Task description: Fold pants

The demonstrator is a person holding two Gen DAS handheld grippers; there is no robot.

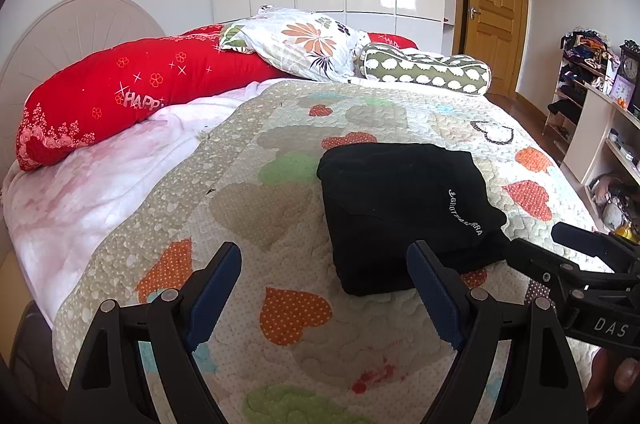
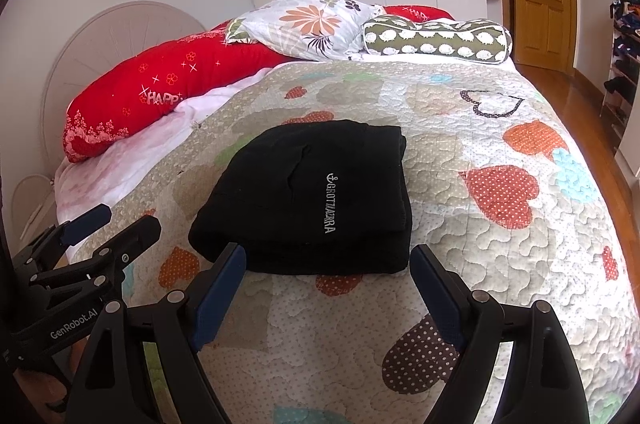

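The black pants [image 1: 404,212] lie folded in a compact stack on the heart-patterned quilt [image 1: 256,208], white lettering on top. They also show in the right wrist view [image 2: 308,196]. My left gripper [image 1: 324,256] is open and empty, just in front of and left of the stack. My right gripper [image 2: 326,256] is open and empty, its fingertips at the stack's near edge. Each gripper shows in the other's view: the right one [image 1: 544,244] at the right, the left one [image 2: 120,220] at the left.
A red bolster [image 1: 120,88], a floral pillow [image 1: 304,40] and a green patterned bolster [image 1: 428,72] lie at the head of the bed. A pink blanket [image 1: 80,184] lies left of the quilt. Shelves [image 1: 600,128] stand at the right.
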